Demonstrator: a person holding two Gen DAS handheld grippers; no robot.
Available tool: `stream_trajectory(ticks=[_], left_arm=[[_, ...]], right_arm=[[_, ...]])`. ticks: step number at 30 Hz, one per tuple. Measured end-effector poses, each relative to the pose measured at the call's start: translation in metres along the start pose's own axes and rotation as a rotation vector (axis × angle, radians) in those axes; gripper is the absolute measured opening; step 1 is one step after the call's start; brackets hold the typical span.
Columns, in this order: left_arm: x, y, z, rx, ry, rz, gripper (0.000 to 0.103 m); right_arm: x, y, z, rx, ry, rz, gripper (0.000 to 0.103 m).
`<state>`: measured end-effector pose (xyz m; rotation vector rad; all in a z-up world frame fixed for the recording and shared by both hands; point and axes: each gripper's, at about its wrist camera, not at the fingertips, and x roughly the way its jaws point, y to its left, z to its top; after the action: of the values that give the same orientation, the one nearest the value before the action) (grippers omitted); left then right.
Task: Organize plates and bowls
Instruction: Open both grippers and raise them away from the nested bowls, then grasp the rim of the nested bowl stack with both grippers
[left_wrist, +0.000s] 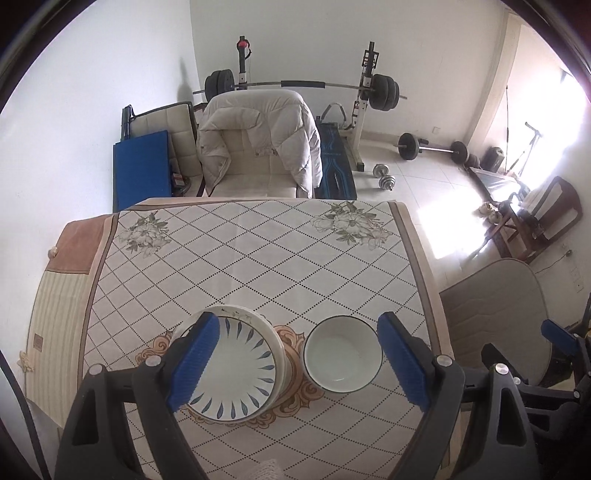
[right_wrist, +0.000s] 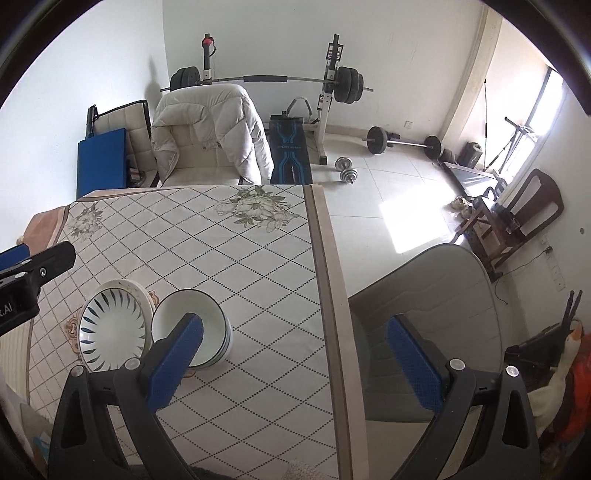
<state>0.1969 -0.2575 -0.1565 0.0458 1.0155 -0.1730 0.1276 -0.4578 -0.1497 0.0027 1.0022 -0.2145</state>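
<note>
Plates, stacked, beside bowls, near table front edge; glazed, slippery, breakable; grip rims; left gripper, right gripper jaws apart, empty.

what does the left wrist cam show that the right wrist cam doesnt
Only the left wrist view: the brown cloth patch over the table's left edge. Only the right wrist view: an orange bag by the floor and the white bowl's stacked sides. Both: blue-petal patterned plate, white dark-rimmed bowl, checked tablecloth, both open grippers, left gripper and right gripper.
</note>
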Motion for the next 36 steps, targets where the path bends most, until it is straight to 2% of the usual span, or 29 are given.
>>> stream_trajectory(ticks=[3,5,7,10,12,18,22,24,31,36], left_arm=[[0.011,0.000,-0.002,-0.002,0.052,0.009,0.087],[0.015,-0.003,-0.005,0.014,0.067,0.025,0.087],[0.022,-0.004,-0.005,0.025,0.092,0.039,0.087],[0.035,-0.006,-0.004,0.043,0.127,0.046,0.087],[0.049,-0.009,-0.002,0.079,0.163,0.054,0.087],[0.115,-0.010,0.013,0.214,0.330,0.006,0.087],[0.174,-0.013,0.024,0.315,0.494,-0.102,0.087],[0.199,-0.019,0.028,0.377,0.548,-0.145,0.087],[0.263,-0.048,0.016,0.592,0.750,-0.334,0.086],[0.291,-0.065,-0.002,0.647,0.840,-0.402,0.085]], right_arm=[[0.009,-0.002,-0.004,0.020,-0.003,0.127,0.102],[0.022,-0.004,-0.006,0.048,0.031,0.202,0.102],[0.037,-0.005,-0.009,0.054,0.068,0.208,0.101],[0.063,-0.004,-0.014,0.041,0.125,0.142,0.101],[0.082,-0.006,-0.019,0.048,0.168,0.135,0.101],[0.149,-0.009,-0.035,0.166,0.345,0.226,0.101],[0.200,-0.006,-0.054,0.319,0.471,0.366,0.101],[0.224,-0.003,-0.065,0.410,0.526,0.417,0.101],[0.269,0.010,-0.098,0.641,0.570,0.562,0.101],[0.282,0.023,-0.114,0.715,0.548,0.646,0.101]])
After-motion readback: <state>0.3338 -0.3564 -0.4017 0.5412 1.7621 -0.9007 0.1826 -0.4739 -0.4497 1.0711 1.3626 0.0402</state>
